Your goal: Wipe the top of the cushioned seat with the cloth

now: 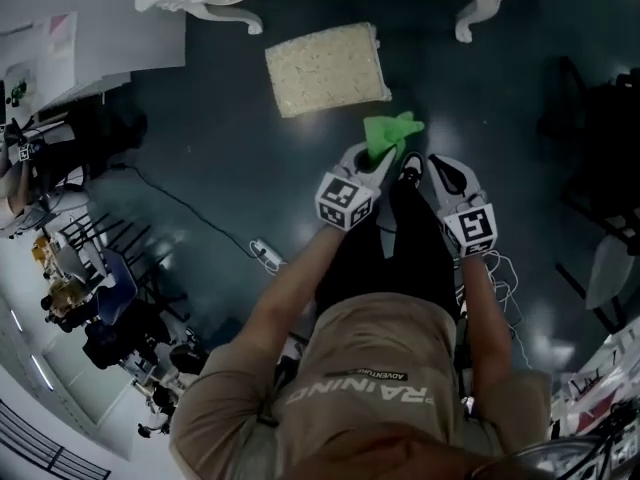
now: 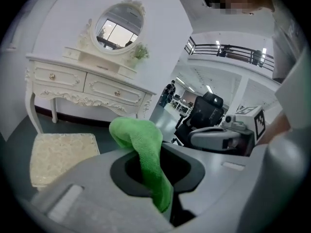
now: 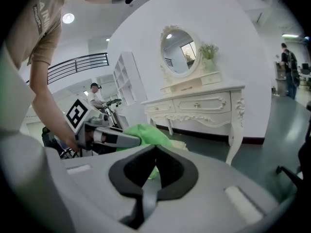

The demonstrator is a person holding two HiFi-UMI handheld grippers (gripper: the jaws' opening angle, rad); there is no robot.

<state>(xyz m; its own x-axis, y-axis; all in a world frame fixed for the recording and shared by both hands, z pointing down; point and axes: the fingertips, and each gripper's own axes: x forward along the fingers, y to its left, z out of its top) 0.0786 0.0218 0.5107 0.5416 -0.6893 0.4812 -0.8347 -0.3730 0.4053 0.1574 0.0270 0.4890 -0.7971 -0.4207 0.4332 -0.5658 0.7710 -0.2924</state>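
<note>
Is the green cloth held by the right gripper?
No. The cloth is pinched between the jaws of the left gripper.

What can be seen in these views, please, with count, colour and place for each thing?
cushioned seat: one, cream, on the dark floor before the dressing table
dressing table: one, white, against the wall
mirror: one, oval, white frame, atop the dressing table
plant: one, green, beside the mirror
office chair: one, black, right of the dressing table
cloth: one, green, clamped in the left tool, not on the seat
left tool: one, grey, jaws shut on the cloth
right tool: one, grey, jaws together, empty, beside the left tool
</note>
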